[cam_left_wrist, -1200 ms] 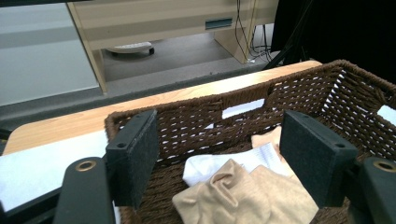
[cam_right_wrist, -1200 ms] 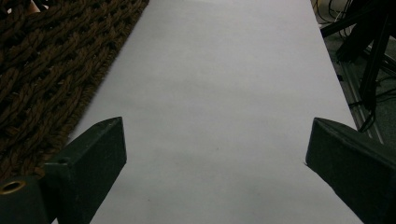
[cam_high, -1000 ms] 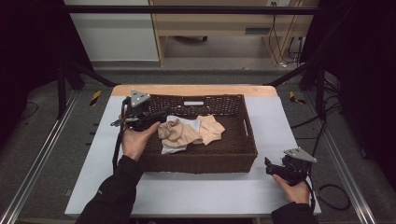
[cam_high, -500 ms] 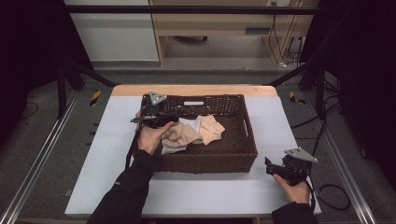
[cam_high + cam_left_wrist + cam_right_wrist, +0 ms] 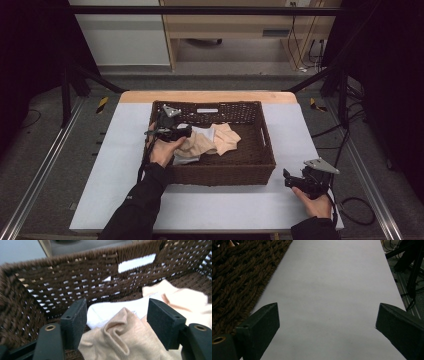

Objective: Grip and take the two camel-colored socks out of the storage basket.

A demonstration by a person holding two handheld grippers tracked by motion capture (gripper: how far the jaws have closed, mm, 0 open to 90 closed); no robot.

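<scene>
A dark brown wicker basket point(image 5: 215, 172) stands on the white table point(image 5: 225, 205). Inside it lie a crumpled beige cloth point(image 5: 205, 145) and a white cloth point(image 5: 202, 132) under it. My left gripper point(image 5: 186, 131) reaches into the basket's left half. Its jaws have just been closing a little, and they stand wide on either side of a raised fold of the beige cloth point(image 5: 125, 337) without pressing it. The white cloth point(image 5: 110, 311) shows just beyond. My right gripper point(image 5: 287, 177) rests open on the table at the basket's front right corner, nothing between its fingers.
The basket's back wall point(image 5: 100, 277) with its handle slot rises close ahead of the left gripper. Bare table point(image 5: 332, 277) stretches ahead of the right gripper point(image 5: 327, 313), the basket's side wall point(image 5: 237, 272) at its left. Metal frame rails and cables flank the table.
My left gripper has moved right over the basket's left rim and down into it, onto the beige cloth. The right gripper has kept still.
</scene>
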